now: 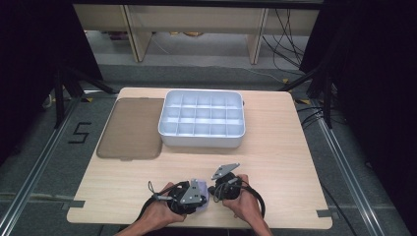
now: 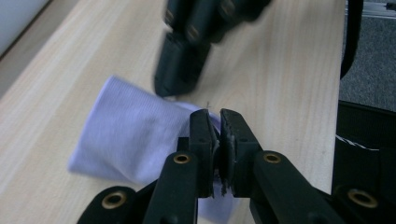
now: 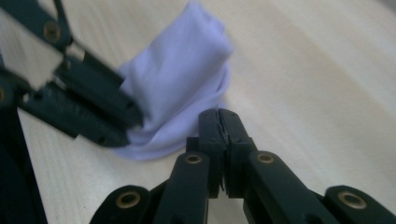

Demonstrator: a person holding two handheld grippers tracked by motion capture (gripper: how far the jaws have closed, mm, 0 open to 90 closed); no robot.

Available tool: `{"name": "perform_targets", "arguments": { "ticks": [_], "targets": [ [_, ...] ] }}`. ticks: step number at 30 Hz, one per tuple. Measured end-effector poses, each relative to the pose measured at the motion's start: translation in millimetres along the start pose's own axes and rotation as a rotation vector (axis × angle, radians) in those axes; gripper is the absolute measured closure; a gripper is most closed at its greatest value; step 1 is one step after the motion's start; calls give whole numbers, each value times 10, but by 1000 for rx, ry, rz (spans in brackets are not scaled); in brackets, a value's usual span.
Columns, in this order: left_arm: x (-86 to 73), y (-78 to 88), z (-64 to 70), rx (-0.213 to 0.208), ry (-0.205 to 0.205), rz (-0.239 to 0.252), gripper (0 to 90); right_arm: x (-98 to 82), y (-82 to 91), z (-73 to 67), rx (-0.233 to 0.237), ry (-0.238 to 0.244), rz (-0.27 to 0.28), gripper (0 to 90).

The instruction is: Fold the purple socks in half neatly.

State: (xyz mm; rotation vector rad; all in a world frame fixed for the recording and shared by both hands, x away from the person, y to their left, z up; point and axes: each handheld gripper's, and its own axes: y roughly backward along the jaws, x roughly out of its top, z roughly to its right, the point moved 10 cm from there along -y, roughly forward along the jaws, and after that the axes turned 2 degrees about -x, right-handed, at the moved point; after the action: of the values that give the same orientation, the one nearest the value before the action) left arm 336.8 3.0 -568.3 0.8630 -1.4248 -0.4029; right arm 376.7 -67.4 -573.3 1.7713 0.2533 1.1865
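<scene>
Folded lilac cloth (image 2: 130,140) lying on the near part of the wooden table (image 1: 275,162), between the two hand-held grippers and well short of the white compartment tray (image 1: 201,119) and the brown translucent lid (image 1: 130,129) beside it. Long axis of the cloth running from the left gripper (image 2: 214,122) toward the right gripper (image 3: 218,122), one rounded folded end pointing away in the right gripper view. Left gripper clamped on an edge of the cloth, fabric visible between the jaws; right gripper pressed together at the cloth's rim, whether fabric is pinched not discernible.
</scene>
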Motion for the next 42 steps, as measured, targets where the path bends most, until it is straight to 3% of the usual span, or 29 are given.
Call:
{"name": "perform_targets", "arguments": {
  "ticks": [1, 2, 3, 7, 9, 10, 13, 14, 15, 16, 18, 22, 24, 25, 27, 28, 30, 31, 34, 35, 36, 37, 38, 39, 42],
  "targets": [
    [2, 0, 6, -5, 4, 2, 827, 27, 45, 5, -5, -38, 6, 888],
    [2, -3, 1, 0, 8, 5, 827, 47, 76, 35, -7, -13, 19, 888],
    [-4, -2, -1, -5, 7, 4, 827, 135, 164, 54, -8, -8, 70, 894],
    [5, -8, -2, -3, 22, 15, 827, 229, 245, 26, -9, -9, 111, 894],
    [-4, -4, -13, 1, 9, 4, 827, 297, 295, -10, 7, 4, 129, 895],
    [9, -15, -1, -9, 21, 19, 827, 344, 298, -32, 18, 9, 150, 897],
    [8, -15, -3, -7, 22, 18, 827, 417, 240, -109, 46, 21, 147, 898],
    [-7, -2, -19, 4, 8, 0, 826, 404, 158, -163, 64, 42, 118, 900],
    [7, -14, 4, -7, 26, 21, 826, 387, 106, -178, 71, 53, 108, 900],
    [7, -14, 4, -7, 26, 21, 825, 387, 106, -178, 71, 53, 108, 900],
    [6, -13, 0, -5, 26, 20, 822, 283, 32, -147, 49, 46, 36, 900],
    [23, 21, 19, -38, 30, 21, 785, 224, -43, -101, 50, 49, 22, 900],
    [119, 111, 11, -64, 123, 97, 767, 216, -38, -109, 66, 27, 26, 900],
    [168, 167, 19, -83, 145, 132, 767, 215, -40, -105, 59, 29, 24, 900],
    [197, 231, 13, -88, 141, 146, 796, 216, -42, -99, 56, 37, 25, 900],
    [225, 281, 24, -87, 158, 161, 796, 195, -34, -113, 52, 3, 6, 900],
    [227, 305, 20, -75, 127, 151, 847, 196, -36, -107, 47, 4, 10, 900],
    [215, 291, 23, -72, 134, 145, 882, 192, -33, -110, 47, 1, 8, 900],
    [130, 173, 11, -65, 142, 96, 891, 205, -41, -106, 46, 20, 19, 900],
    [55, 86, 42, -74, 145, 61, 892, 203, -47, -131, 48, 6, 23, 900],
    [55, 86, 42, -74, 145, 61, 892, 203, -47, -131, 48, 6, 23, 900],
    [-21, 26, 37, -71, 120, 31, 892, 206, -48, -113, 53, 24, 28, 900],
    [-21, 26, 37, -71, 120, 31, 891, 206, -48, -113, 53, 24, 28, 900],
    [-21, 19, 41, -80, 145, 41, 891, 185, -35, -110, 48, 11, 9, 900],
    [-44, 47, 10, -64, 130, 28, 888, 169, -31, -128, 39, -14, 10, 900]
  ]
}}
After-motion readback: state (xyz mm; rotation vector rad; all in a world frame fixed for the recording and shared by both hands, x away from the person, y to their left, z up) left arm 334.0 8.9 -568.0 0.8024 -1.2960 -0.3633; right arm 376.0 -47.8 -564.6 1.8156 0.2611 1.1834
